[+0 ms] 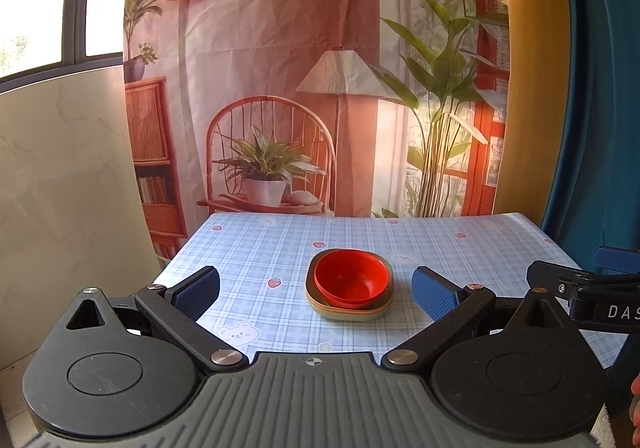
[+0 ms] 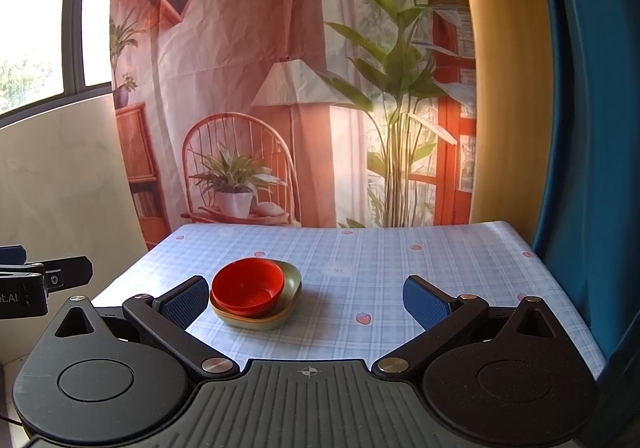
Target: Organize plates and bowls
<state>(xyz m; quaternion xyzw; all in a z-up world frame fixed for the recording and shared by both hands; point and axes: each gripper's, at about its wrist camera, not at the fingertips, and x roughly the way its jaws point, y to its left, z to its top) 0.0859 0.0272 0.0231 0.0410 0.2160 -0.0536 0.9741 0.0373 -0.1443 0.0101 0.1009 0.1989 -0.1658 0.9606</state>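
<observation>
Red bowls (image 1: 352, 279) sit nested inside a stack of olive and yellow squarish plates (image 1: 382, 310) in the middle of the blue plaid tablecloth (image 1: 248, 248). My left gripper (image 1: 316, 294) is open and empty, held near the table's front edge with the stack ahead between its fingers. In the right wrist view the same red bowls (image 2: 247, 286) rest in the plates (image 2: 292, 280), ahead and left. My right gripper (image 2: 306, 302) is open and empty, with its left finger (image 2: 182, 304) just short of the stack.
A printed fabric backdrop (image 1: 300, 87) hangs behind the table's far edge. A marble wall (image 1: 60, 187) and window are at the left, a blue curtain (image 1: 600, 87) at the right. The other gripper's black body (image 1: 592, 296) shows at the right edge.
</observation>
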